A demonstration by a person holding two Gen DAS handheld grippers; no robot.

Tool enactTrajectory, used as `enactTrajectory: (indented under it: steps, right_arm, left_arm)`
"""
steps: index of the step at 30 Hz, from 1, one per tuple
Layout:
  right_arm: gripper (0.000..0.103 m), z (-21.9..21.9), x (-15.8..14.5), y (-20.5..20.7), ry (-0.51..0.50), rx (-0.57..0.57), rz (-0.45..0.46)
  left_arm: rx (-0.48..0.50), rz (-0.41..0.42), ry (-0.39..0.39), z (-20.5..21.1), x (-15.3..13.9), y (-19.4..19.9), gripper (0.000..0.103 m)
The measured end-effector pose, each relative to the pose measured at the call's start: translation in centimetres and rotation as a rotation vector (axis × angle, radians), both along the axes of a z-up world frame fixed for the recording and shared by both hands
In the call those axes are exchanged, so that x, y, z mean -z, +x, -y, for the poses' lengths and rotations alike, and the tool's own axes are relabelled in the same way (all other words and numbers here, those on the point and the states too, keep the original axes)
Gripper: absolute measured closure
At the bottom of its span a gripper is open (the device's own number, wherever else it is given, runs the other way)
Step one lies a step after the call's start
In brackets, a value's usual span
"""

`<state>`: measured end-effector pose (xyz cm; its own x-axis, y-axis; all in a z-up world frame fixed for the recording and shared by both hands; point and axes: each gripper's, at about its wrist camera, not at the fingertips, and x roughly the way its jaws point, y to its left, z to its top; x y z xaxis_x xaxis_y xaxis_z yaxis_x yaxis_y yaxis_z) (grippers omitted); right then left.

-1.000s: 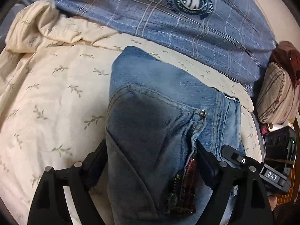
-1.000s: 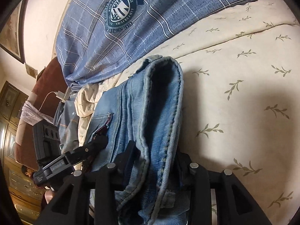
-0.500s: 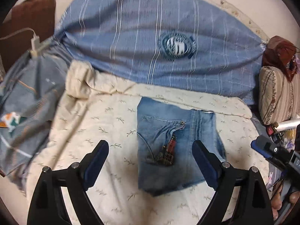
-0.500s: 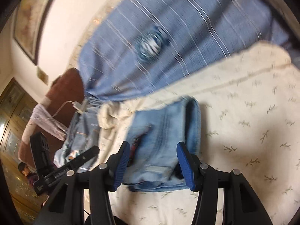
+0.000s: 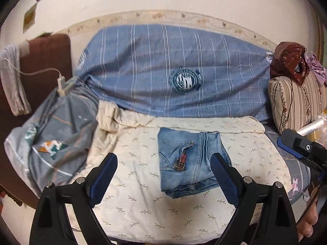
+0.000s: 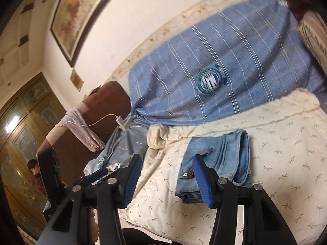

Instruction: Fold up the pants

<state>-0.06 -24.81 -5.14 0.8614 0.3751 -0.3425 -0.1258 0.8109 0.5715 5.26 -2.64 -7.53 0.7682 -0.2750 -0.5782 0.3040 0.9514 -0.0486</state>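
The blue jeans lie folded into a compact rectangle on the cream leaf-print sheet, with a zipper and a red-patterned trim facing up. In the right wrist view the jeans show a thick rolled fold along their right side. My left gripper hovers well above and back from them. Its jaws are opening and nothing is between them. My right gripper is also raised clear of the jeans, open and empty. Neither gripper touches the denim.
A blue striped cover with a round badge lies behind the sheet. A grey jacket and a charger cable are at the left by a brown chair. At the right stands a striped cushion. A person is far left.
Both grippers let go of the folded jeans, opened, and rose up and back. The jeans now look small and lie alone on the sheet.
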Motion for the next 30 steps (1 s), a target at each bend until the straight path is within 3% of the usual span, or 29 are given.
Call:
enactTrajectory:
  steps: [7,14,23,30]
  right_arm:
    - [0.045,-2.6,-2.1,-3.5,-0.114,0.023,0.077]
    - [0.041,-5.2,-1.8,-5.6,-0.298,0.116,0.116]
    - [0.041,-6.4,1.2,-5.8,-0.423,0.171,0.094]
    - [0.041,-5.2,2.8,-5.1,-0.419,0.196,0.055]
  left_arm:
    - [-0.05,0.118,0.023,-1.7,-2.6,-3.1,0.004]
    - [-0.128,0.202,0.075,-2.6,-3.2,-4.7,0.0]
    - [-0.17,0.161,0.133,-2.4,-0.5,-3.4,0.0]
    - [-0.174,0.099,0.141,-2.1,1.6,-1.9,0.0]
